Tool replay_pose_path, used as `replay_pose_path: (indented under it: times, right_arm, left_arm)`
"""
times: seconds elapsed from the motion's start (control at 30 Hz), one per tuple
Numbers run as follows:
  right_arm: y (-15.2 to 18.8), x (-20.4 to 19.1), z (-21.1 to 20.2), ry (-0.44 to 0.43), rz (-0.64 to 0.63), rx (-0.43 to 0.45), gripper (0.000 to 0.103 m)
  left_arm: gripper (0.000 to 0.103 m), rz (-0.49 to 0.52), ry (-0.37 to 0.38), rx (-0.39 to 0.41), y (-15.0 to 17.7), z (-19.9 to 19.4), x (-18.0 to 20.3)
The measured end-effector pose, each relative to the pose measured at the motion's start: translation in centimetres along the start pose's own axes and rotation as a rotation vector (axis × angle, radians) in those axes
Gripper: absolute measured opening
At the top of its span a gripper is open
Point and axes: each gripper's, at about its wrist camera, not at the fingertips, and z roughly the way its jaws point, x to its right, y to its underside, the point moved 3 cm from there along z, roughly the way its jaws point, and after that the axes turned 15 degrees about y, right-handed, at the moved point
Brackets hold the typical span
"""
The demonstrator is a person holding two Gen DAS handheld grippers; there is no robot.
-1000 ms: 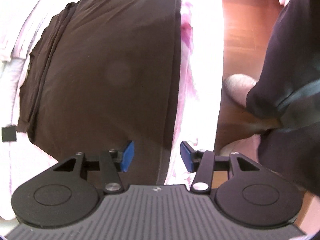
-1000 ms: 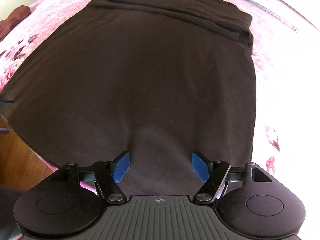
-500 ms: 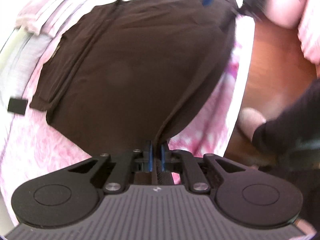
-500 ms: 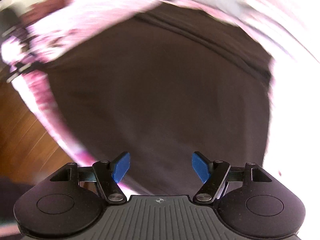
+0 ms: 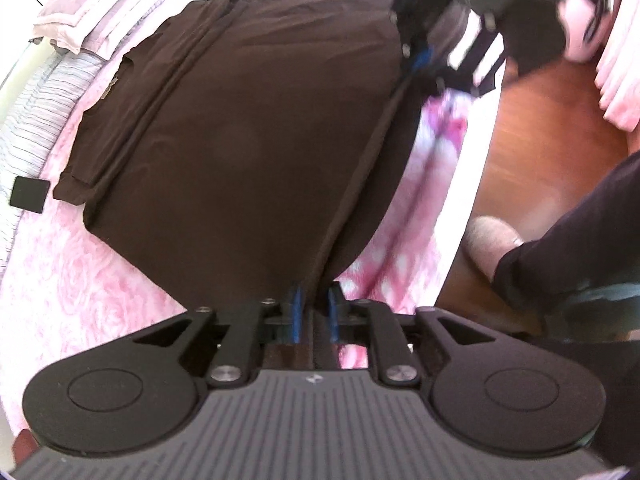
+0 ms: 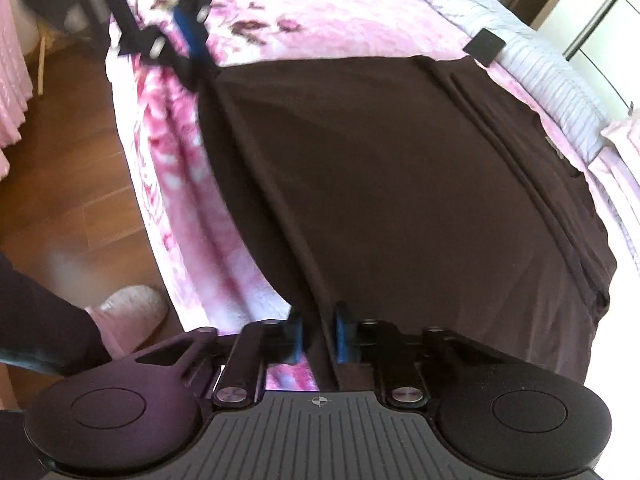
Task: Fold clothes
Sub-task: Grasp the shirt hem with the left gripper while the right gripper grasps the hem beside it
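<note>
Garment: dark brown shirt [image 5: 248, 152] lies spread on pink floral bedspread [image 5: 60, 288], sleeves folded inward along far side, ahead of both tools. Left gripper [image 5: 314, 314] has hem corner between its blue pads; jaws narrow, having just eased apart slightly, cloth still running between them and pulled taut from the tips. Hem edge rises as a straight ridge from left gripper's tips to the other tool, seen at upper right in left wrist view. Right gripper [image 6: 319, 338] has just been closing; jaws now narrow, pinching the other hem corner, fabric fold passing between the pads. From right gripper, left tool shows blurred at upper left, cloth ridge stretched between the two. Wooden floor [image 6: 76, 168] and a pink slipper [image 6: 132, 312] lie left of right gripper, beside the bed edge.
</note>
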Motion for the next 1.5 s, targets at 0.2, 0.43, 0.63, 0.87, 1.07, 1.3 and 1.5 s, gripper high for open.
replay_pose_path:
  times: [0.2,0.43,0.63,0.87,1.07,1.3,1.5]
  right_arm:
    - [-1.0,0.7,-2.1,-0.018,0.059,-0.016,0.007]
    - [-2.3,1.5,-3.3,-0.022,0.107,-0.022,0.007]
    - [-2.4,2.1,-3.6,-0.038,0.187,-0.042,0.007]
    - [-3.3,2.9,-4.2,-0.052,0.249,-0.043,0.007]
    - [-3.1,2.9,-4.5,-0.051,0.234,-0.029,0.007]
    - [-1.4,0.9,-4.6,-0.005,0.128,0.037,0.007]
    - [1.0,-2.9,-2.1,0.068,-0.034,0.042,0.007]
  left_arm:
    - [0.038,0.044,-0.039,-0.011,-1.1,2.2,2.4]
    - [0.036,0.079,-0.160,-0.062,-2.3,4.5,3.1]
    - [0.042,0.048,-0.189,-0.013,-2.8,2.5,3.2]
    - [0.059,0.080,-0.197,0.051,-6.2,4.7,4.8]
    - [0.032,0.058,-0.254,-0.007,-5.8,5.1,3.2]
    - [0.006,0.021,-0.191,-0.019,-3.0,2.4,1.5]
    - [0.006,-0.006,-0.134,0.022,-3.1,0.5,0.3]
